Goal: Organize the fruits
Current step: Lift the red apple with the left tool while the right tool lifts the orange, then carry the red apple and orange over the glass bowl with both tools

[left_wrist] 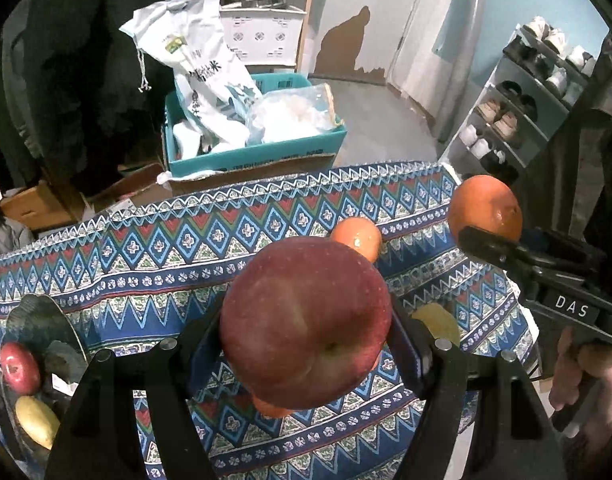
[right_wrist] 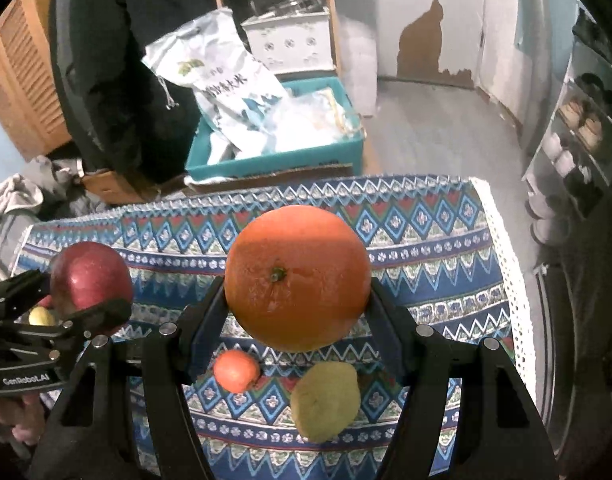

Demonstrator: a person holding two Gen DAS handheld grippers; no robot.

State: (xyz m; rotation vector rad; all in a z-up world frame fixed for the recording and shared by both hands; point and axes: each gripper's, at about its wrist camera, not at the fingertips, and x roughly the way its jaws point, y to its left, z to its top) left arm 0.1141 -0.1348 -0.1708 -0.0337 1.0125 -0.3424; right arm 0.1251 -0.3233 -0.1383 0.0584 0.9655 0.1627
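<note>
Red apple (left_wrist: pixel 306 320) skin smooth, waxy gloss; big orange (right_wrist: pixel 298 276) pebbled, slightly shiny. Under them, patterned tablecloth (right_wrist: pixel 425 280) woven cloth, matt, with openwork white edging. Beyond the cloth, teal box (left_wrist: pixel 258 156) matt cardboard; shelf frame (left_wrist: pixel 307 20) bare wood.

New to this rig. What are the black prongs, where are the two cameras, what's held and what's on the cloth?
No robot arm here: a person carries a handheld two-finger gripper in each hand, with a fisheye camera on each looking along its fingers. In the left wrist view the left gripper clamps a red apple; the right wrist view shows the right gripper clamping a large orange. Both fruits are off the patterned tablecloth. On it lie a small orange and a yellow-green fruit. A plate at left holds more fruit.
</note>
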